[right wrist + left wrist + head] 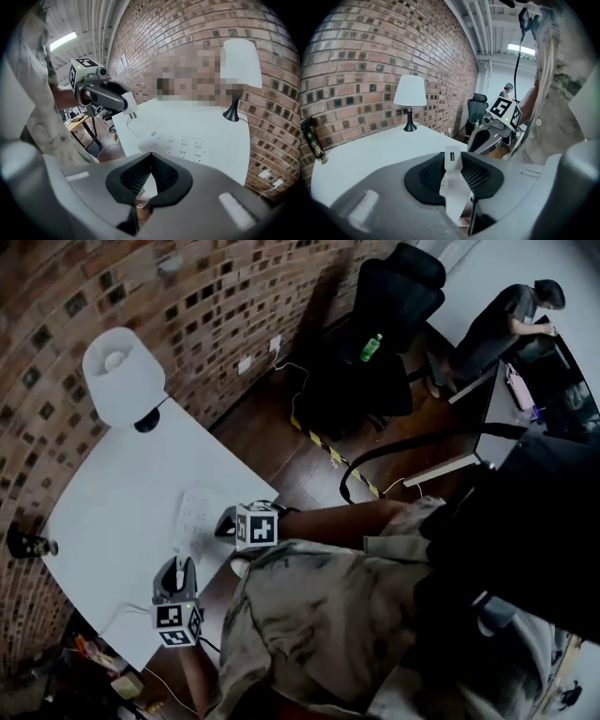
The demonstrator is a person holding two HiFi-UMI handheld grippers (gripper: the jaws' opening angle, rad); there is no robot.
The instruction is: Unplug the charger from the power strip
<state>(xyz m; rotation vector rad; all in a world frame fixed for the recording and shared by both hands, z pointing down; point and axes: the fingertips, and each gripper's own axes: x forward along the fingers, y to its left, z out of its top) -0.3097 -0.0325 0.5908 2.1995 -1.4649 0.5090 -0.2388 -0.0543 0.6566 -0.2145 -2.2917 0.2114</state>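
- Brick wall (56, 296) runs behind the white worktop (103, 521), which stands in front of you.
- White-shaded lamp (122, 376) stands upright on a dark base at the far end of the worktop, close to the wall.
- White power strip (197, 514) lies flat on the worktop near the edge on your side, well apart from the lamp. The sockets that show in the right gripper view are empty.
- Your right hand-held gripper (225, 521) sits just beside the strip's end, on your side of it. In the right gripper view its jaw tips meet, with nothing caught between them, and the strip lies just beyond the tips. No view shows whether they touch the strip.
- Your left hand-held gripper (178, 568) is near the worktop edge, to the left of the right one and pointing down at a slant. Its jaws are clamped on the charger.
- White charger (452, 161) sits between the left jaws, with one end sticking out past the pads.
- In the right gripper view the charger's prongs (132, 114) are bare and in the air, out of the strip and apart from it.
- A small dark bottle-like object (26, 542) stands at the worktop's left end by the wall. It is too dim to identify.
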